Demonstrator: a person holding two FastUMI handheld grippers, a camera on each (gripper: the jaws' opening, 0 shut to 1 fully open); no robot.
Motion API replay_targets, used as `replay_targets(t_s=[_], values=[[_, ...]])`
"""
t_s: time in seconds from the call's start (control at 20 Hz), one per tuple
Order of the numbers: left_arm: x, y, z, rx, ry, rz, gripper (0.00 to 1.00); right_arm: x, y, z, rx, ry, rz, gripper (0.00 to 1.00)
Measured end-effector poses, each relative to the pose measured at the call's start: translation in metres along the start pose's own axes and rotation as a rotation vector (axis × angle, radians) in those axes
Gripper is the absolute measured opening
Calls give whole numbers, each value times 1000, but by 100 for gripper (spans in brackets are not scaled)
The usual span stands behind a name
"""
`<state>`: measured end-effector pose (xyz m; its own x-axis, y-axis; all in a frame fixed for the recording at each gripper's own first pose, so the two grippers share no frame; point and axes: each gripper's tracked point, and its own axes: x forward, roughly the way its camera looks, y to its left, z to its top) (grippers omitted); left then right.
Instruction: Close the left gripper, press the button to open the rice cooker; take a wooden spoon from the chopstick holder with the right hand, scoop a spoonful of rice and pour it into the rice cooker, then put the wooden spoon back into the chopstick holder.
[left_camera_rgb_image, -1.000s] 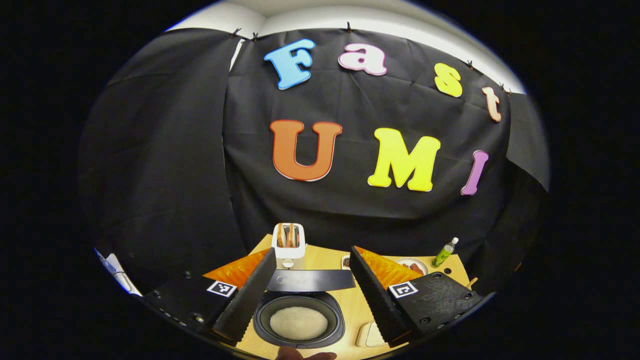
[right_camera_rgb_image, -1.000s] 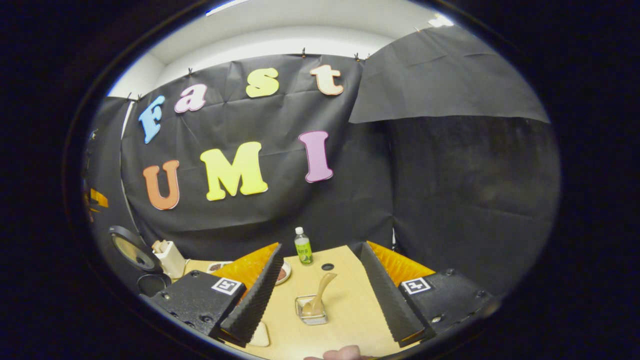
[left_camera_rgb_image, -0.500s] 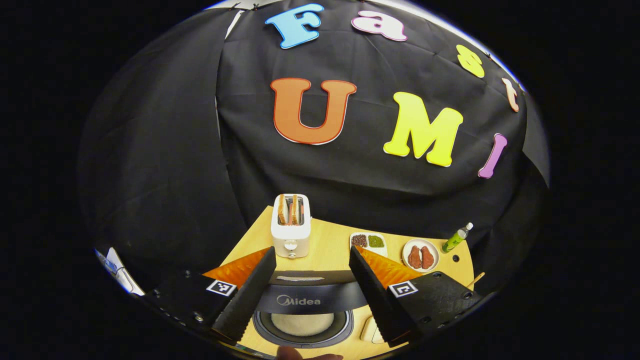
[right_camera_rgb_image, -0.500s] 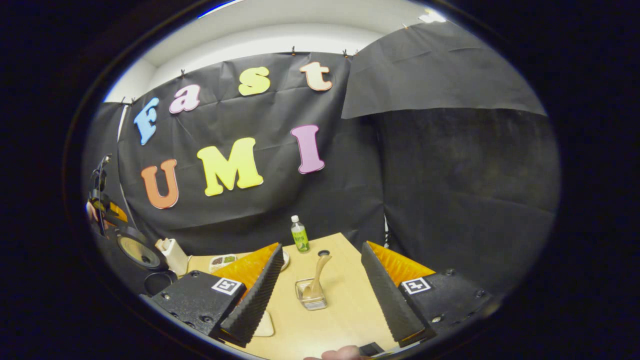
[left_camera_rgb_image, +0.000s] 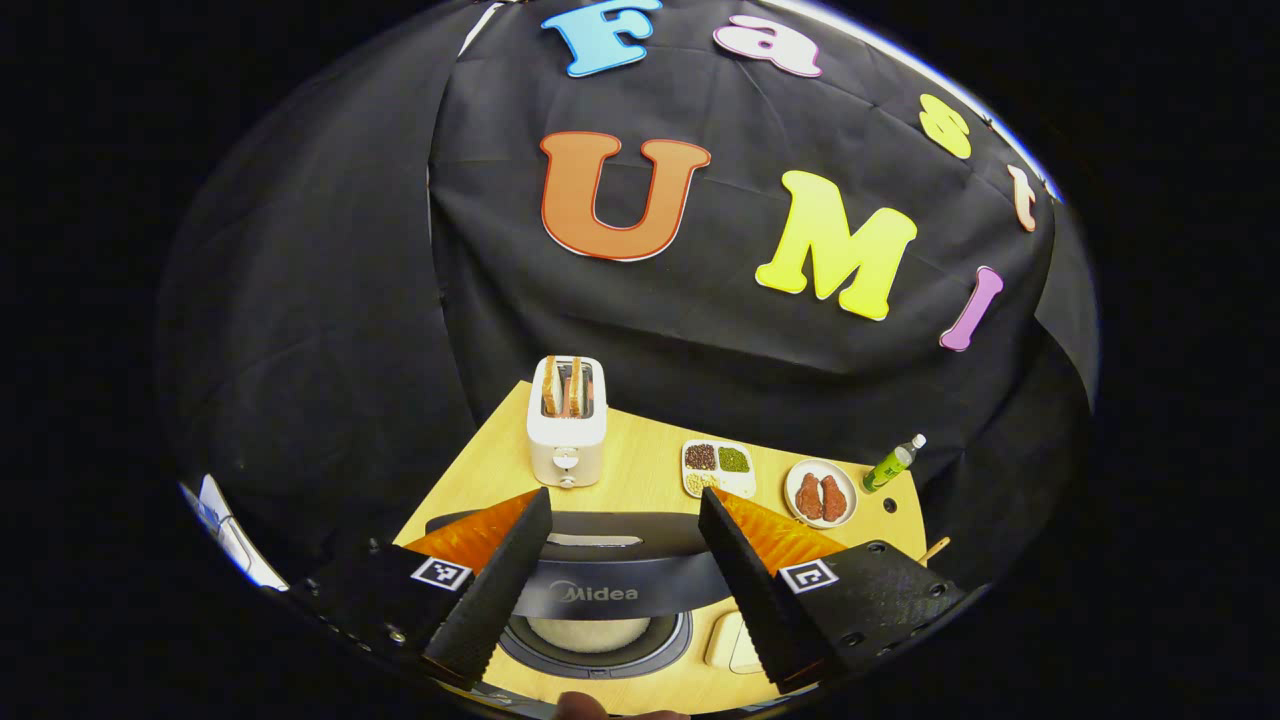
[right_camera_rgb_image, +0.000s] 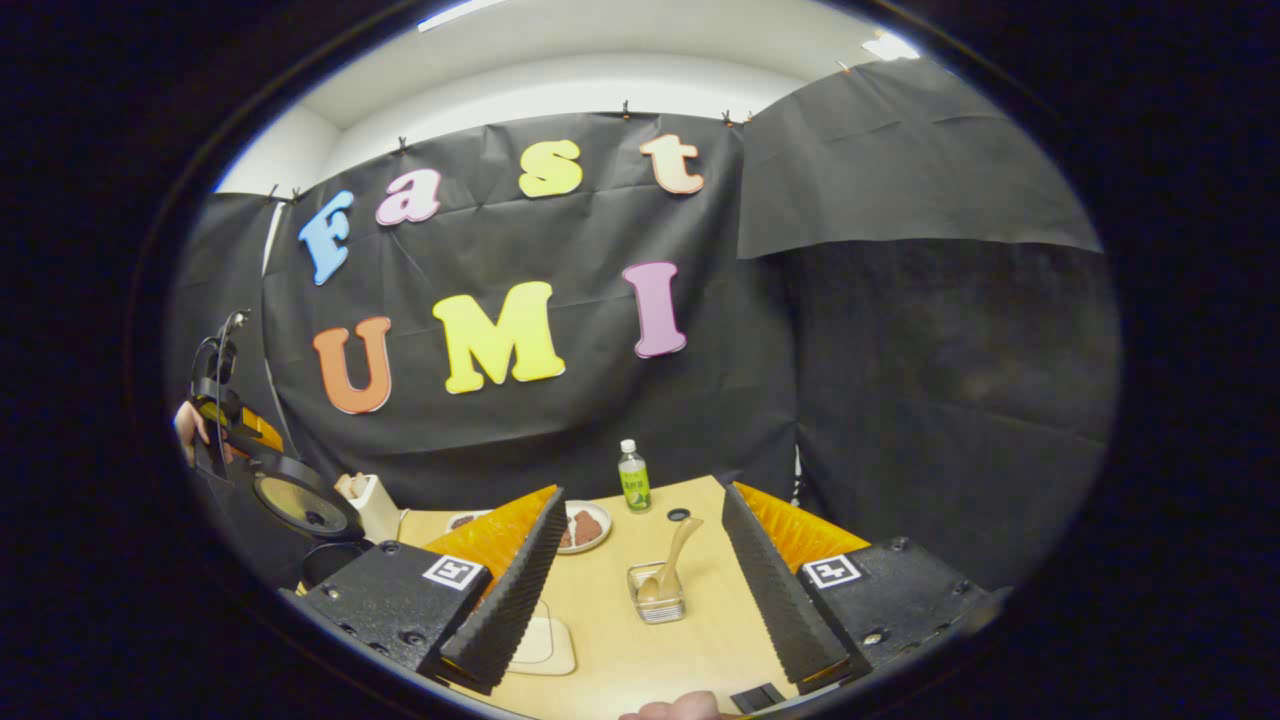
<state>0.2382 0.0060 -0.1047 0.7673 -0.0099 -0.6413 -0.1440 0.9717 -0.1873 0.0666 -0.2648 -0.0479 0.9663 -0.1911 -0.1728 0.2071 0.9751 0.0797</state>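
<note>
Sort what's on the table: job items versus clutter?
Job: rice cooker, lid up; wooden spoon in chopstick holder; left gripper and right gripper, both open.
Clutter: toaster, green bottle, meat plate, divided dish.

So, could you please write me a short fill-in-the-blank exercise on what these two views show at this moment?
1. The rice cooker has its lid ____.
2. The wooden spoon stands in the chopstick ____.
3. The toaster holds two slices of ____.
4. The right gripper has its fingers ____, holding nothing.

Missing words: open; holder; bread; apart
</note>
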Motion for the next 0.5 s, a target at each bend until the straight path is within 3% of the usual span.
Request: replay_targets(t_s=[0.3,0.5], values=[[-21,-4,-49,3,68,-7,96,-1,46,-2,-45,16,94,99],[-32,-3,-89,3,40,0,96,-4,72,-1,-92,12,153,100]])
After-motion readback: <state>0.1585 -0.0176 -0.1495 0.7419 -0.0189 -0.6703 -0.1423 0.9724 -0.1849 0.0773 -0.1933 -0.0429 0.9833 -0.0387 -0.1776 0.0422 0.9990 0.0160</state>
